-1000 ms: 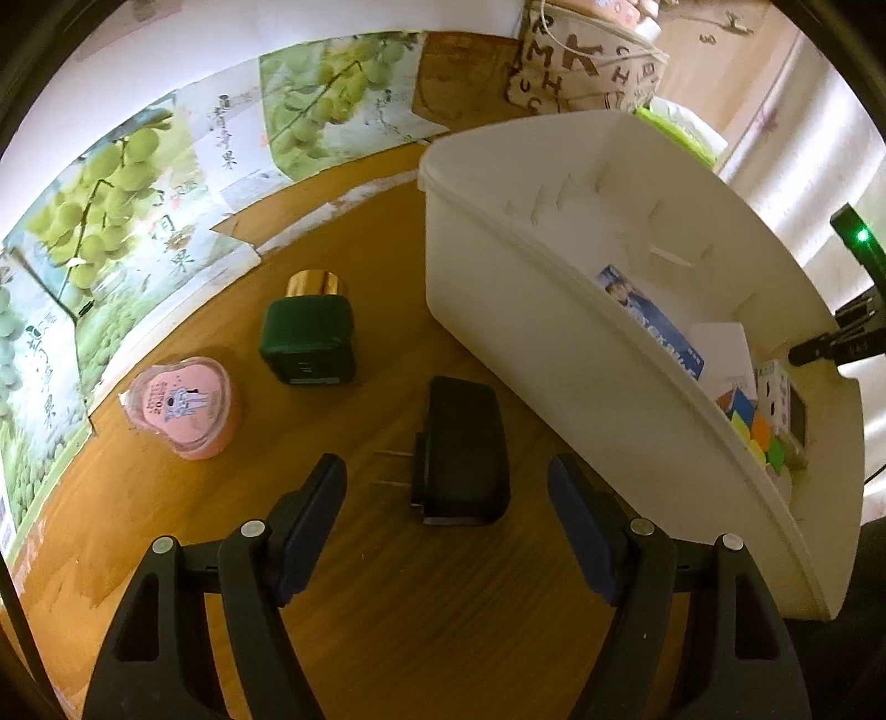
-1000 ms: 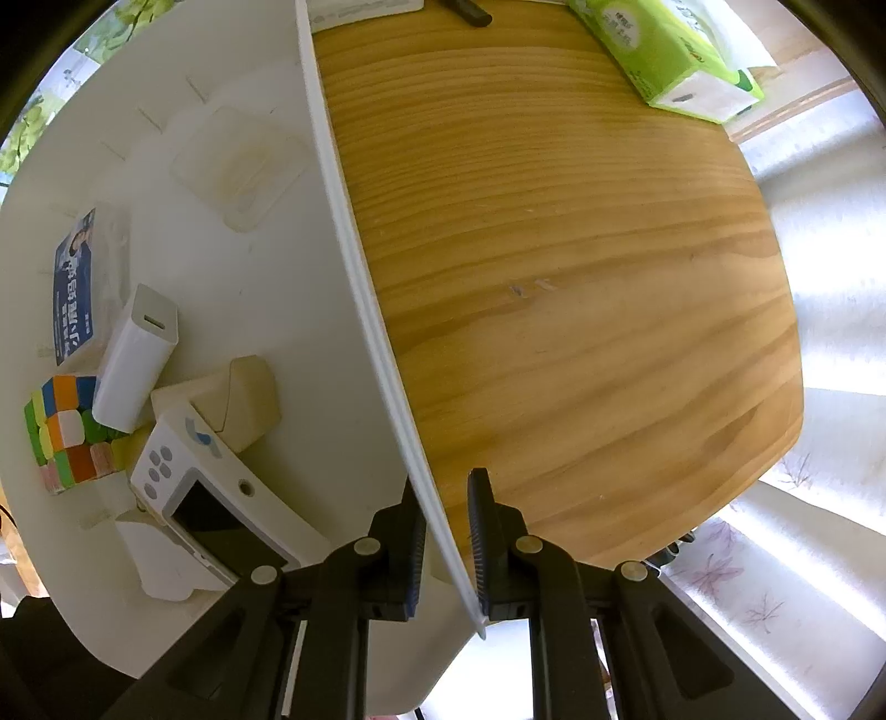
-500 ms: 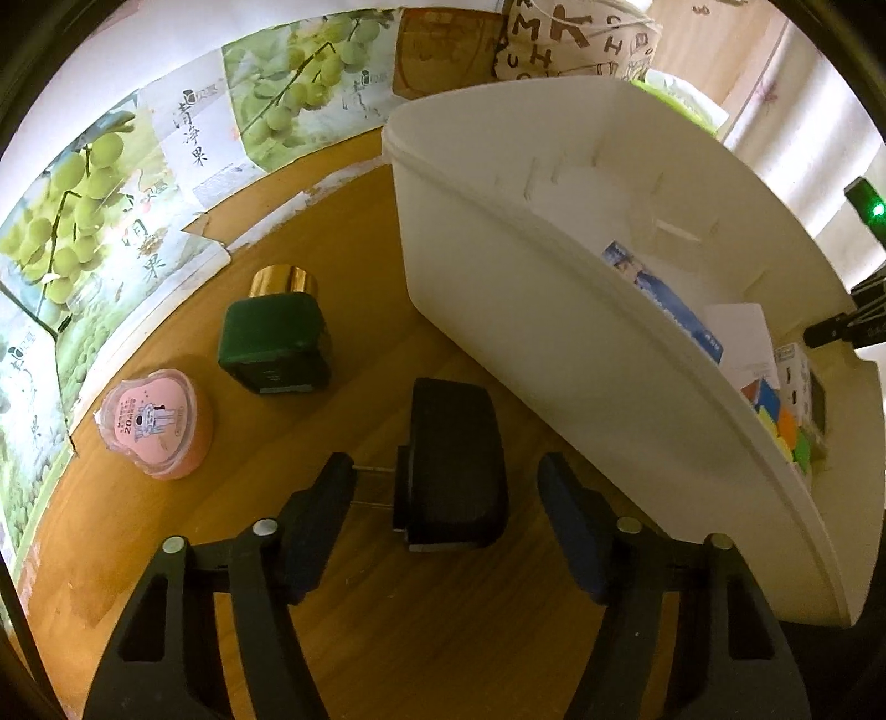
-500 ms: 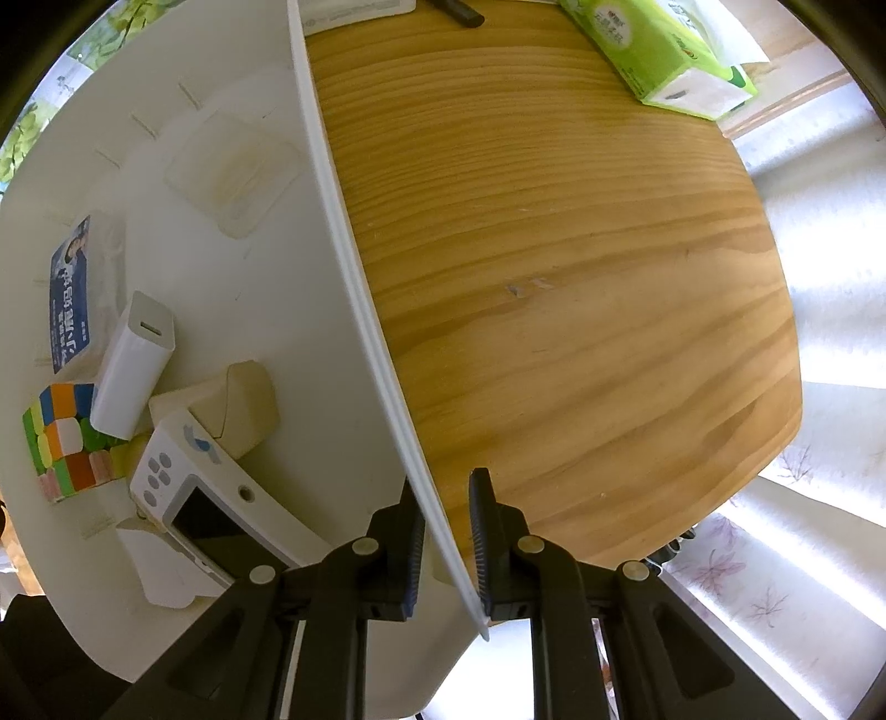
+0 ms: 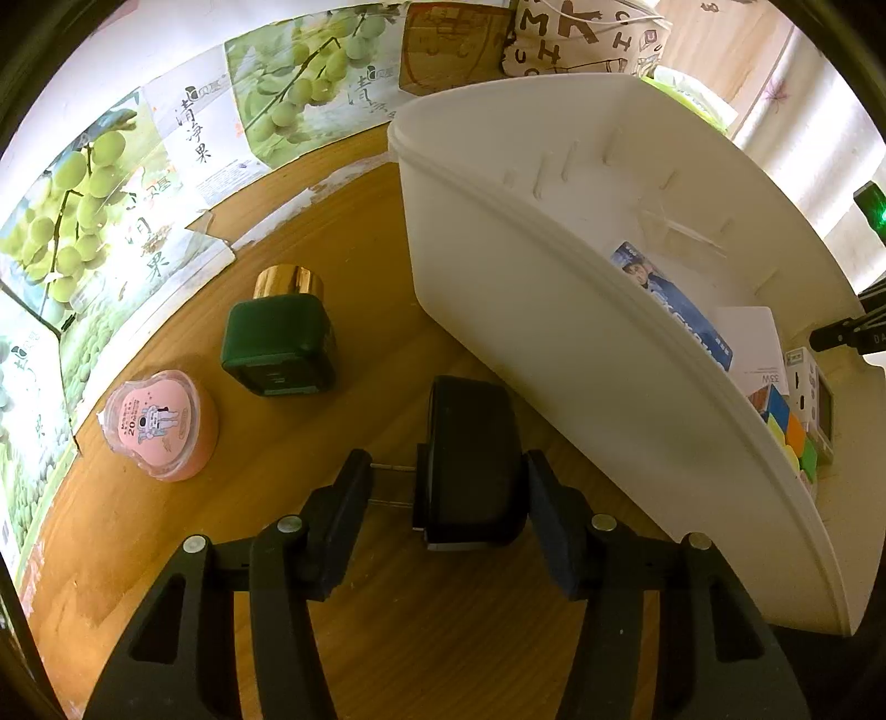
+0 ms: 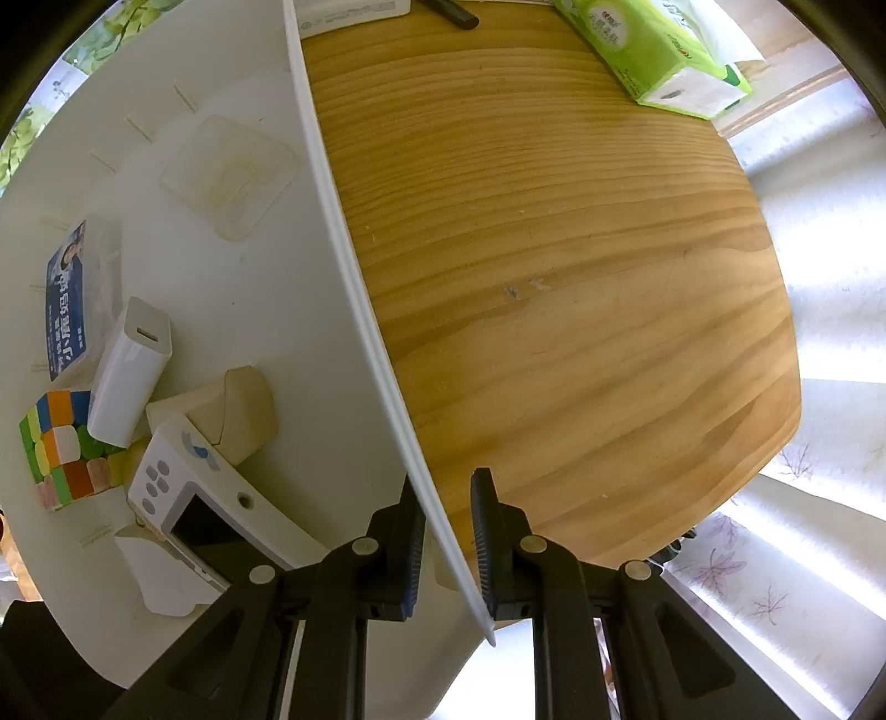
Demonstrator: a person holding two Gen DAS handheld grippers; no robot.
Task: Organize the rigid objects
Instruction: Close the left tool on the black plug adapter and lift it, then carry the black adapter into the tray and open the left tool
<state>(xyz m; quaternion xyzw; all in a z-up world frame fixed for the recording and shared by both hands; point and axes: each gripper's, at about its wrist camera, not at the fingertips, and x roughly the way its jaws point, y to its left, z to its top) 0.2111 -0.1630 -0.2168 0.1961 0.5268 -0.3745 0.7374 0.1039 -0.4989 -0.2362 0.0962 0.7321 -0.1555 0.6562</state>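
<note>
A black plug adapter [image 5: 470, 454] lies on the wooden table [image 5: 354, 637], prongs pointing left. My left gripper [image 5: 446, 465] straddles it and its jaws are closing; the pads stand just off the prong tips and the adapter's right side. A dark green bottle with a gold cap [image 5: 277, 343] and a pink heart-shaped case [image 5: 158, 423] lie further left. My right gripper [image 6: 447, 487] is shut on the rim of the white bin [image 6: 343, 232], also seen as the white bin [image 5: 554, 310] right of the adapter. Inside lie a colour cube [image 6: 61, 448], a white charger [image 6: 130, 382] and a white handheld device [image 6: 188, 498].
Printed grape cartons [image 5: 111, 210] line the table's far left edge, with a lettered bag [image 5: 581, 39] behind the bin. A green tissue pack [image 6: 659, 50] sits at the far side of the bare wood [image 6: 554, 277] right of the bin. The table edge curves close on the right.
My left gripper's fingers have closed in from wide apart to either side of the black adapter, which now sits nearer in the view. The right gripper and the bin have kept still.
</note>
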